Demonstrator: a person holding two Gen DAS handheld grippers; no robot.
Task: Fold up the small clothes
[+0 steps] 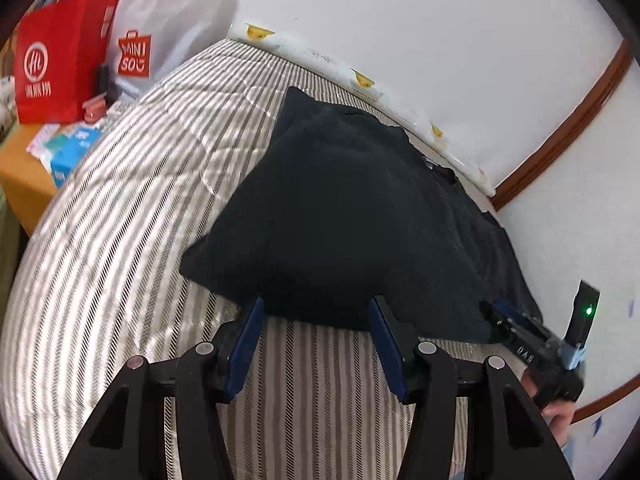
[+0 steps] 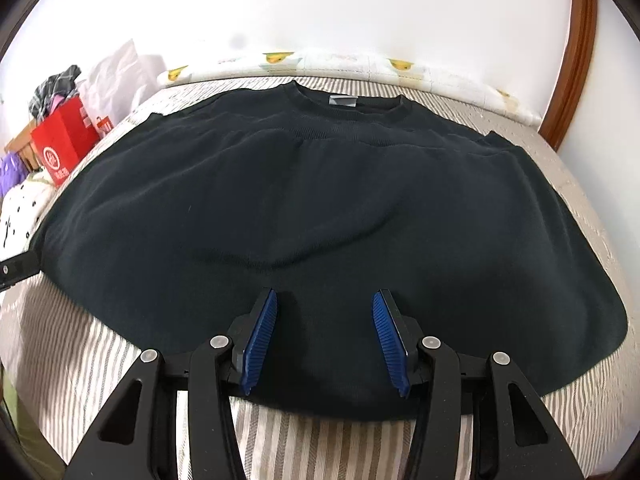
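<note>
black sweater (image 2: 320, 208) lies flat on striped bed (image 2: 600, 216), collar at far side, spread for folding | left tool (image 1: 316, 344) half-open, empty, at near edge | right tool (image 2: 324, 340) half-open over hem, nothing gripped

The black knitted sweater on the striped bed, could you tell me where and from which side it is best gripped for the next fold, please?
Probably at the near hem of the black knitted sweater. It lies flat, collar towards the wall, and that hem is a free edge facing both grippers. Come in low from the near side over the striped bed cover, right gripper and left gripper apart, jaws open.
</note>
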